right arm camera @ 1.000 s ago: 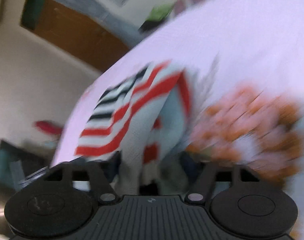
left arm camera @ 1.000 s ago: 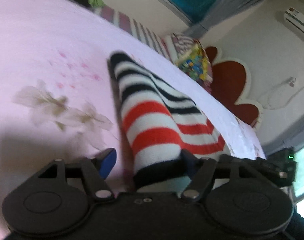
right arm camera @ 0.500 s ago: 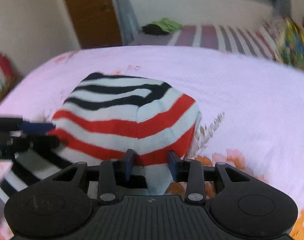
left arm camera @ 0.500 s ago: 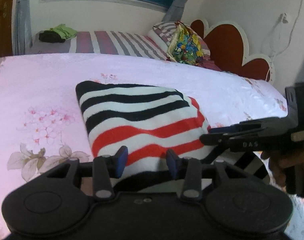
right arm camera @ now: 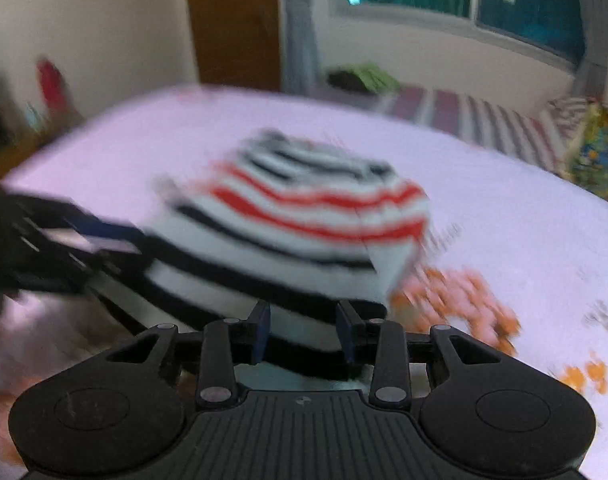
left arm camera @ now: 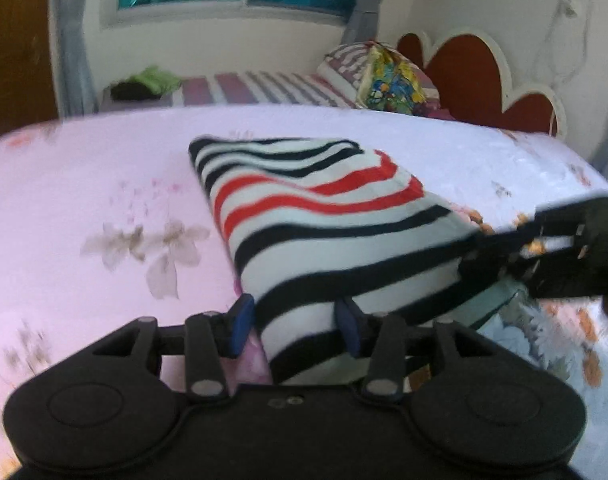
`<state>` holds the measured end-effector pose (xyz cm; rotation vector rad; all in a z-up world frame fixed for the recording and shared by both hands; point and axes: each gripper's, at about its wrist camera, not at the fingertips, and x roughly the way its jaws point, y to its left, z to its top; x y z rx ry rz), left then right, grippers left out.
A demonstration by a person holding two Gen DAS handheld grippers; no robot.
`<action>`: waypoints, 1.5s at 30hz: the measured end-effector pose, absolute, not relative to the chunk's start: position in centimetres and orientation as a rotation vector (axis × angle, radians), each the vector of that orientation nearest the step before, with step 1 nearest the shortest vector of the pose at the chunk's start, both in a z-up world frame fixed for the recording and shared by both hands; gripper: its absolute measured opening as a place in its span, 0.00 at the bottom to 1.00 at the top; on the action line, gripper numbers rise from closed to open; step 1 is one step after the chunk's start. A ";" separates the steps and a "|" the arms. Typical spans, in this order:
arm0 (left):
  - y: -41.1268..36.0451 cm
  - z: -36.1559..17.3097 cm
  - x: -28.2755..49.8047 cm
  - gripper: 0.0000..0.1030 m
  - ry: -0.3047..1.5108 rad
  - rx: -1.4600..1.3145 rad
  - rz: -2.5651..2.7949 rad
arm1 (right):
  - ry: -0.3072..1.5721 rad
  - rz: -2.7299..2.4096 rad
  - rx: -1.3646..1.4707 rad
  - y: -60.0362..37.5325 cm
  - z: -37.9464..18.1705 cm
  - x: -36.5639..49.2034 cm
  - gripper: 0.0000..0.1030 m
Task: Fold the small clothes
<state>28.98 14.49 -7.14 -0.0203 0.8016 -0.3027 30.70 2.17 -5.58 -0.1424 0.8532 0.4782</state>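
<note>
A small striped garment (left arm camera: 319,220), white with black and red stripes, lies folded on the pink floral bed sheet (left arm camera: 84,184). My left gripper (left arm camera: 296,324) has its blue-padded jaws apart around the garment's near left edge, with cloth between them. My right gripper (right arm camera: 304,330) stands the same way at the near right edge of the garment (right arm camera: 300,216); that view is blurred. Each gripper shows in the other's view, at the right (left arm camera: 543,248) and at the left (right arm camera: 68,248).
A second bed with a striped sheet (left arm camera: 264,88), a colourful pillow (left arm camera: 391,80) and a red scalloped headboard (left arm camera: 483,76) stand behind. Green and black clothes (left arm camera: 144,84) lie at its far end. A wooden door (right arm camera: 232,20) is at the back left.
Both grippers have drawn back toward me along the garment and opened wider. A black-striped layer now lies over the front, covering part of the red stripes.
</note>
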 end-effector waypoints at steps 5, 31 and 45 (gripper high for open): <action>13.7 -7.8 28.8 0.50 0.815 0.026 -0.279 | 0.831 0.446 -0.189 3.1 -7.6 30.7 0.35; 5.5 0.0 7.4 0.86 0.537 0.028 -0.073 | 0.695 0.275 0.005 -5.7 0.3 10.0 1.00; 4.0 4.9 -4.5 0.83 0.499 0.024 -0.008 | 0.594 0.325 0.047 -7.6 5.5 -2.0 1.00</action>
